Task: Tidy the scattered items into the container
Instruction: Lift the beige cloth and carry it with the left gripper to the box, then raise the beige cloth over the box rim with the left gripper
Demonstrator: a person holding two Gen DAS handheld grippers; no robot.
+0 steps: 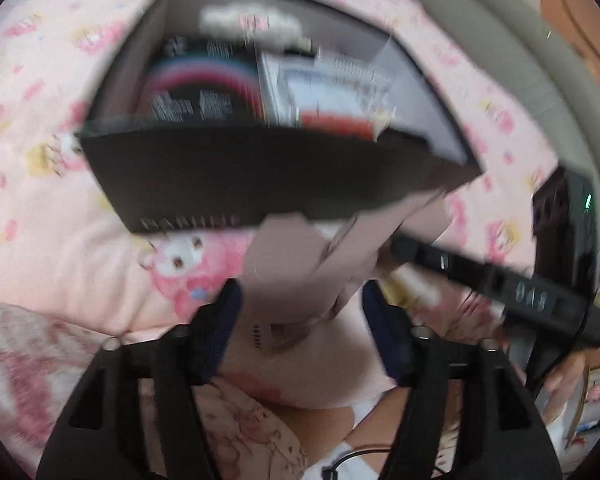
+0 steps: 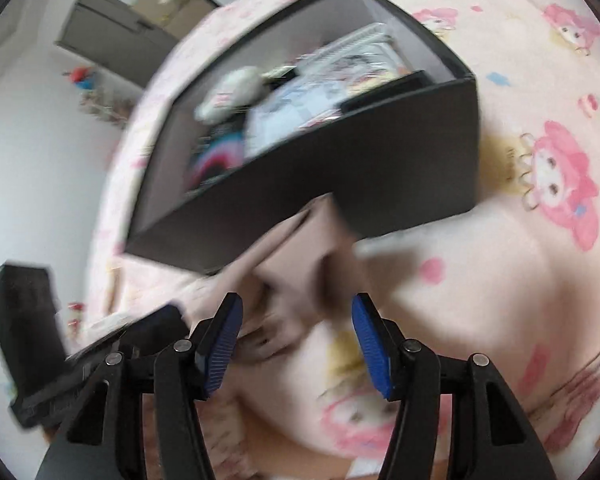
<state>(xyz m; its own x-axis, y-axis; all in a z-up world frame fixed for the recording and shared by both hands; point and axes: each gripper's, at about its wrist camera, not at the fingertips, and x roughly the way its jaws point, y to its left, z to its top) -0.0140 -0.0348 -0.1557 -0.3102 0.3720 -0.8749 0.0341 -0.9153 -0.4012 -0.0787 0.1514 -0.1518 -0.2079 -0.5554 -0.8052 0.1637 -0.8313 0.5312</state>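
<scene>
A black open box [image 1: 228, 184] sits on the pink cartoon bedsheet, and it also shows in the right wrist view [image 2: 340, 184]. Inside lie a white fluffy item [image 1: 252, 24], a dark pack with coloured arcs [image 1: 204, 84] and a spiral notebook [image 1: 340, 80]. A folded beige cardboard piece [image 1: 296, 264] lies against the box's near wall. My left gripper [image 1: 300, 292] stands open with this cardboard between its fingers, the pads apart from it. My right gripper [image 2: 297, 302] is open too, straddling the same cardboard piece [image 2: 300, 256]. Both views are blurred.
The pink bedsheet [image 1: 40, 200] spreads all around the box. The right gripper's black body [image 1: 500, 284] crosses the left view at right. The left gripper's body [image 2: 60, 344] sits at lower left in the right view. A grey cabinet [image 2: 112, 36] stands beyond the bed.
</scene>
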